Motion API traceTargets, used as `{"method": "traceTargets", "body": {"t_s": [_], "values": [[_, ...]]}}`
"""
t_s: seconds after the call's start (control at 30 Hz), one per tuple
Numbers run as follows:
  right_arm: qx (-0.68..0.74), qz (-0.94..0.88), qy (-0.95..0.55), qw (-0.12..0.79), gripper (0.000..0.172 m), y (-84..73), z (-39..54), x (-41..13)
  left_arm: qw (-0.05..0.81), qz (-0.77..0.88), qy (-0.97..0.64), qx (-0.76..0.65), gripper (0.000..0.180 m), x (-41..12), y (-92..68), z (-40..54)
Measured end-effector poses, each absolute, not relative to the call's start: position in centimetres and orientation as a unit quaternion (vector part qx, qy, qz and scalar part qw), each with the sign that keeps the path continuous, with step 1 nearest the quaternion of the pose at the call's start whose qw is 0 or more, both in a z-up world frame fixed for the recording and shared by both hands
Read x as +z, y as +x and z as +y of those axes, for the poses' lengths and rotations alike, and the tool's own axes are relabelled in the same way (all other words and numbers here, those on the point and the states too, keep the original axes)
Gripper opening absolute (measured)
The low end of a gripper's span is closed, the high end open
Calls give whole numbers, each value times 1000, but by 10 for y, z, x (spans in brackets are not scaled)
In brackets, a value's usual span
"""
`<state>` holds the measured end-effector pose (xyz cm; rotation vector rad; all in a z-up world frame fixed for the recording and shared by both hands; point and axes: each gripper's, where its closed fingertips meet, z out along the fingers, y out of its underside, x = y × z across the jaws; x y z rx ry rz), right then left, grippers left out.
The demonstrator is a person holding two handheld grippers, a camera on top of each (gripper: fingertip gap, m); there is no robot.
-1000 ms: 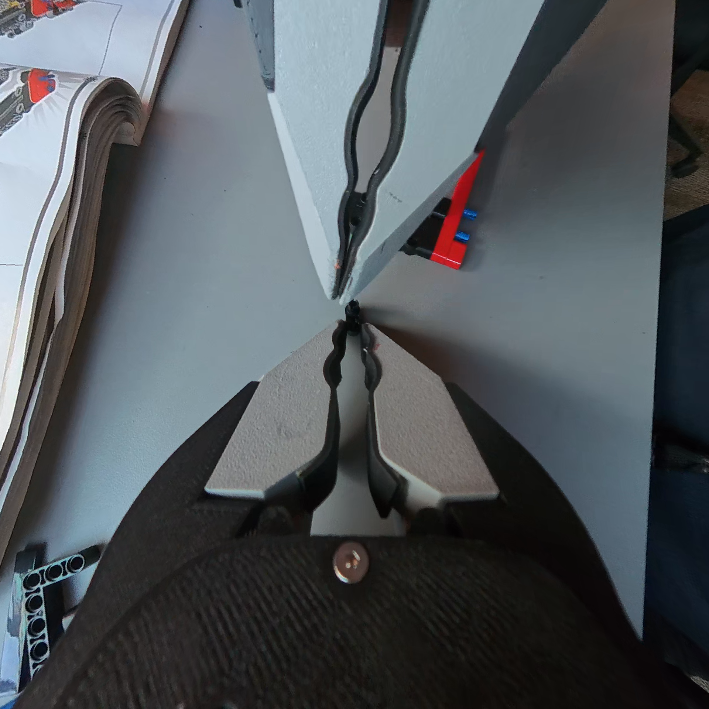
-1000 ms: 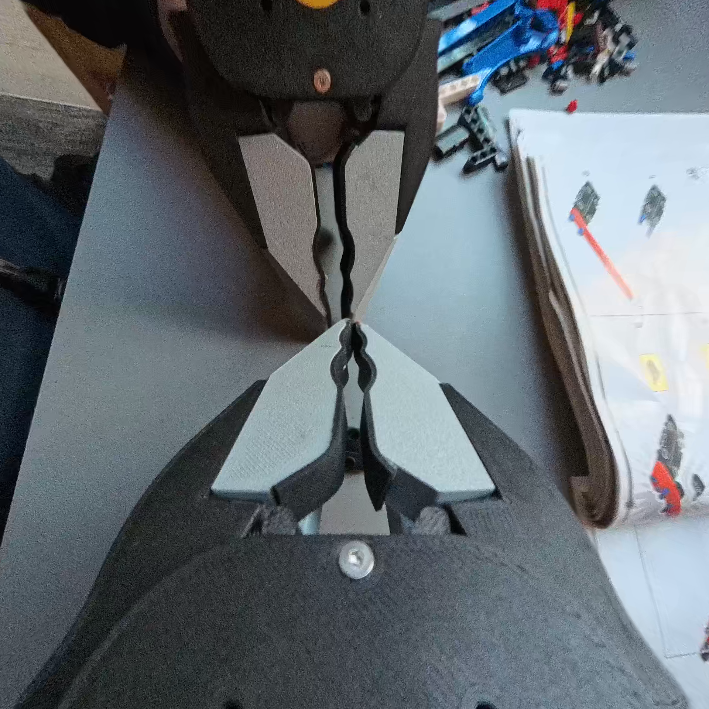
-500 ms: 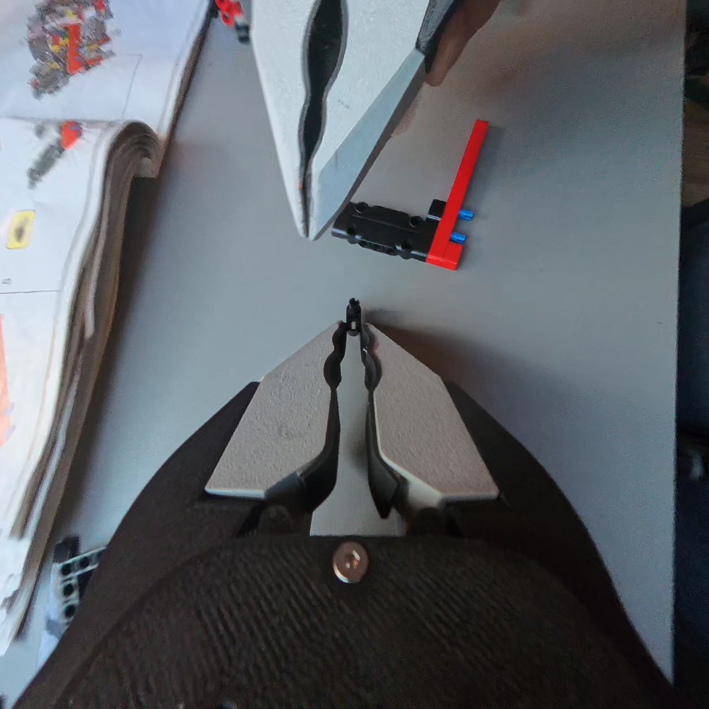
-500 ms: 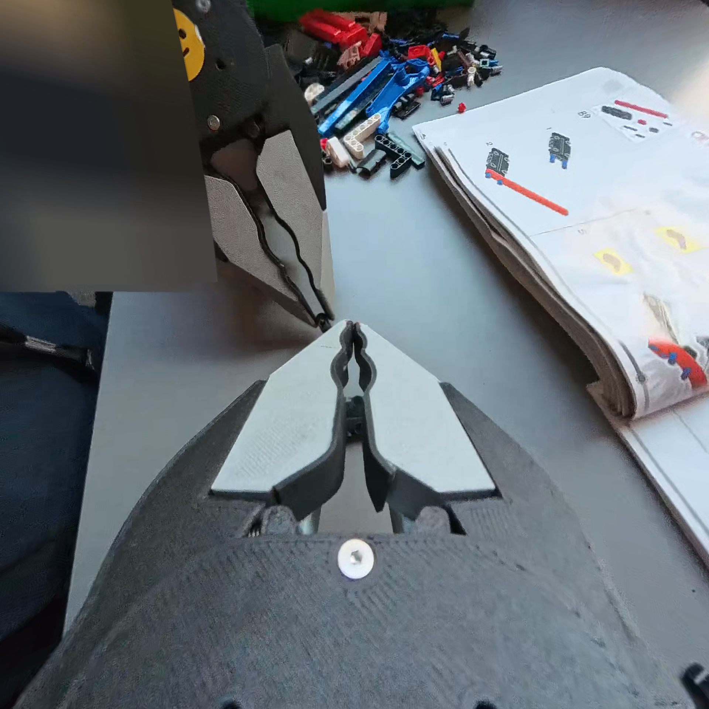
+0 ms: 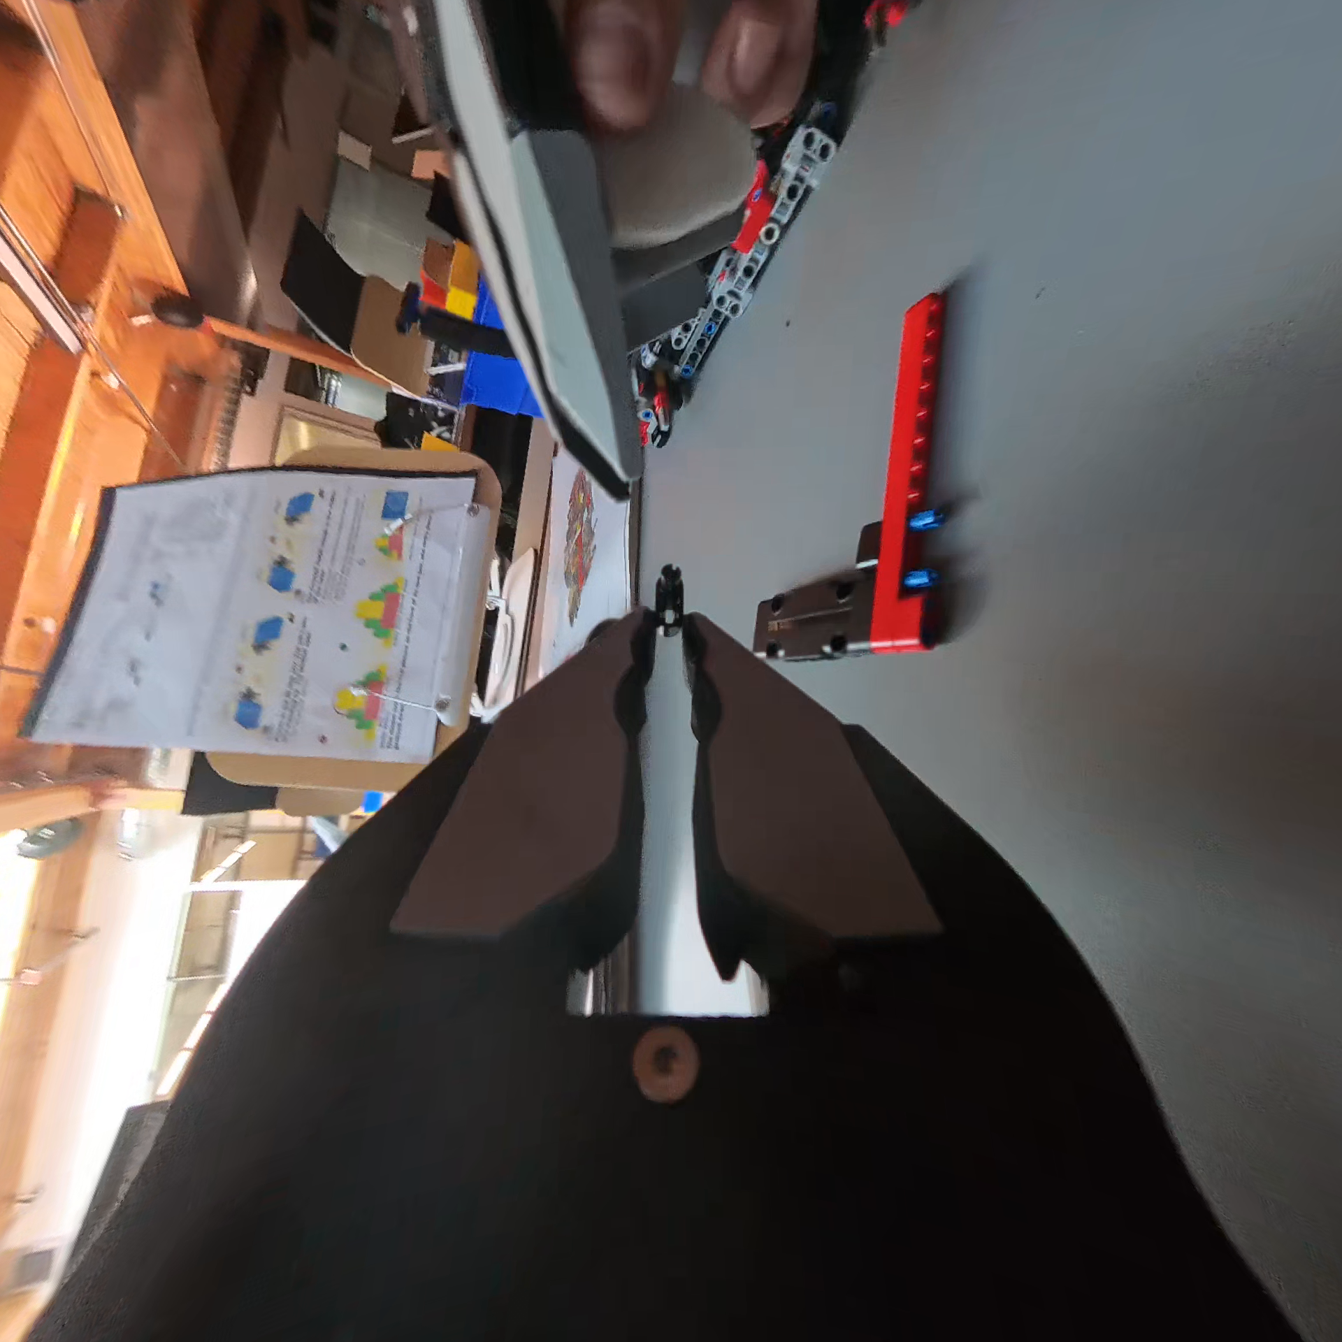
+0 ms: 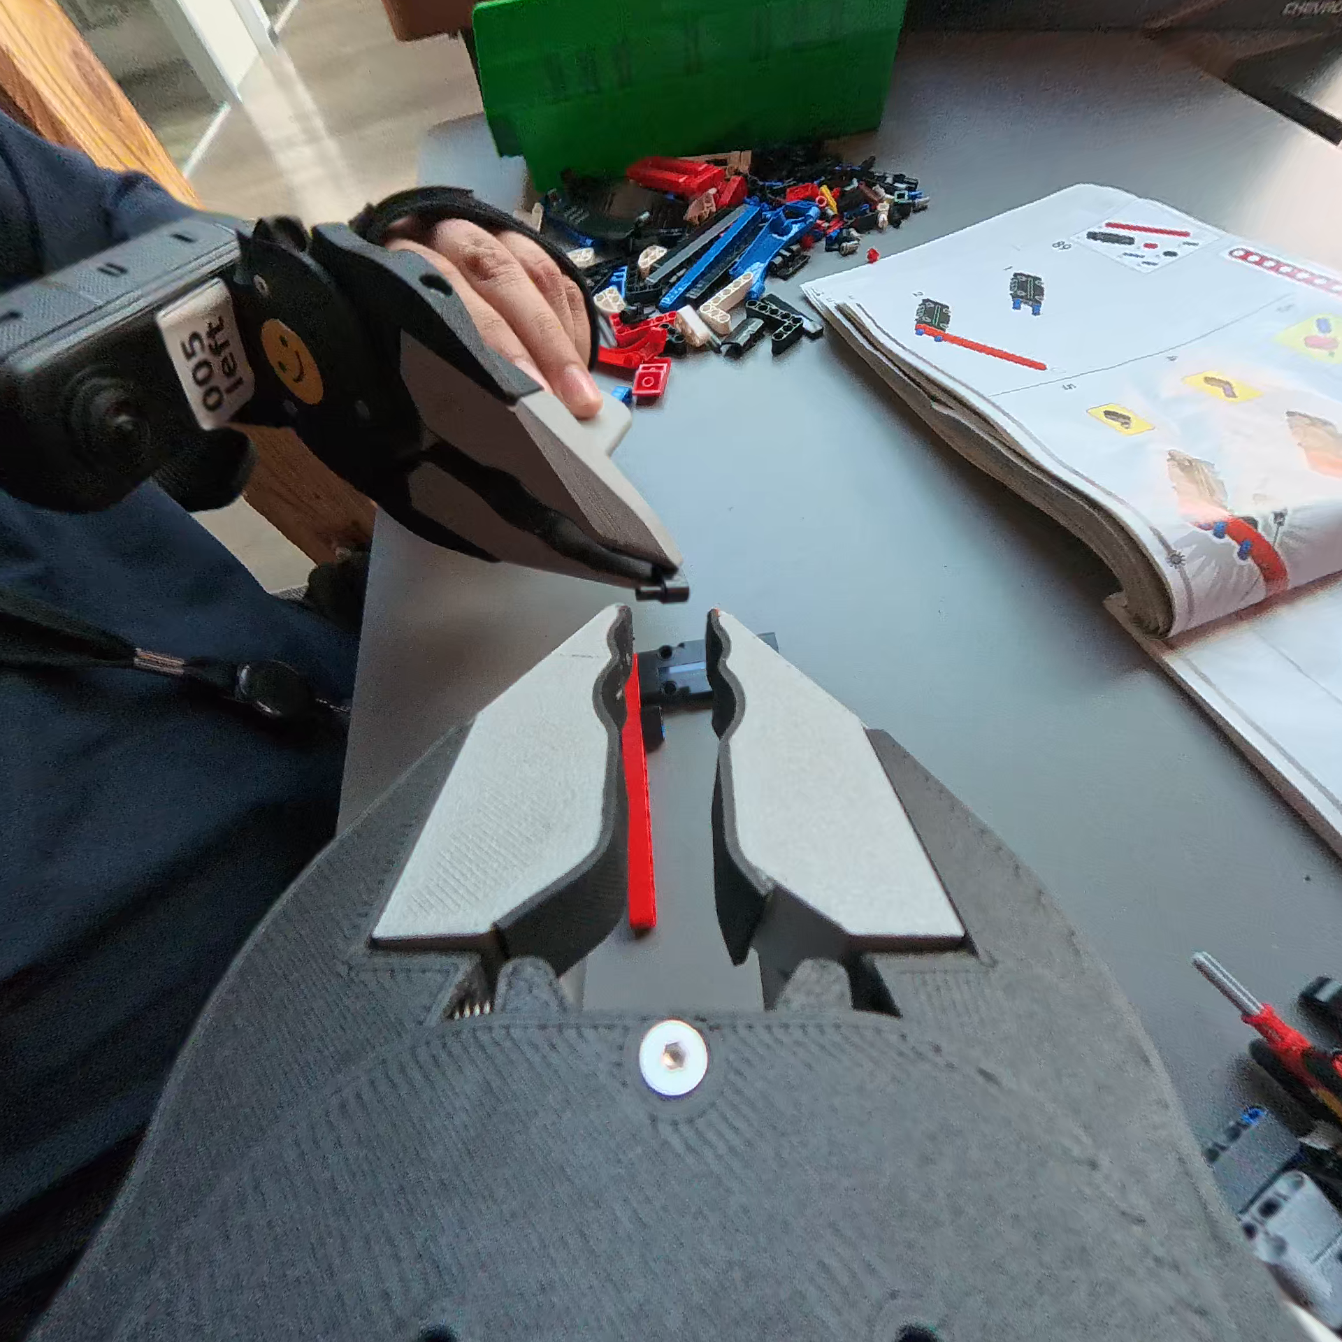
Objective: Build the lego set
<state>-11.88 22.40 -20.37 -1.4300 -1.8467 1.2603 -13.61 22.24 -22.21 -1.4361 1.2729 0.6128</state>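
A small black connector pin [image 5: 669, 599] is clenched at the very tip of the left gripper [image 6: 657, 577], with most of its length projecting free beyond the fingertips; in the right wrist view it lies crosswise, level with the grey table [image 6: 908, 581] and just above the right gripper's tips. Below it on the table lies a small assembly: a long red beam [image 5: 913, 465] joined to a black block [image 5: 813, 617], with two blue pins [image 5: 922, 548] protruding from the beam's far face. The right gripper [image 6: 669, 617] stands released, its fingers [image 6: 791, 770] parted over this assembly so that the red beam and part of the black block show in the gap; no pad is seen pressing on either, and the left-hand pad lies close beside the beam. In judgement, sound work here depends on the hold on the pin remaining square and near the end, since so short a bite could let it pivot under side load. The assembly appears light and free on the table, so it would likely slide unless steadied. An open instruction booklet [image 6: 1133, 407] lies to the right, a heap of loose parts [image 6: 733, 240] before a green bin [image 6: 682, 80] further off, and a person's hand [image 6: 523, 305] grips the left tool.
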Motion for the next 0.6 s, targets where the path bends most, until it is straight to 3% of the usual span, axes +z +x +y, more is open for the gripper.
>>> {"method": "traceTargets", "body": {"t_s": [0.33, 0.6], "values": [[448, -692, -496, 274, 4, -109, 228, -207, 502, 578, -549, 336, 4, -227, -109, 235], [469, -652, -475, 360, 9, -129, 255, -195, 522, 545, -573, 320, 4, -220, -126, 257]]}}
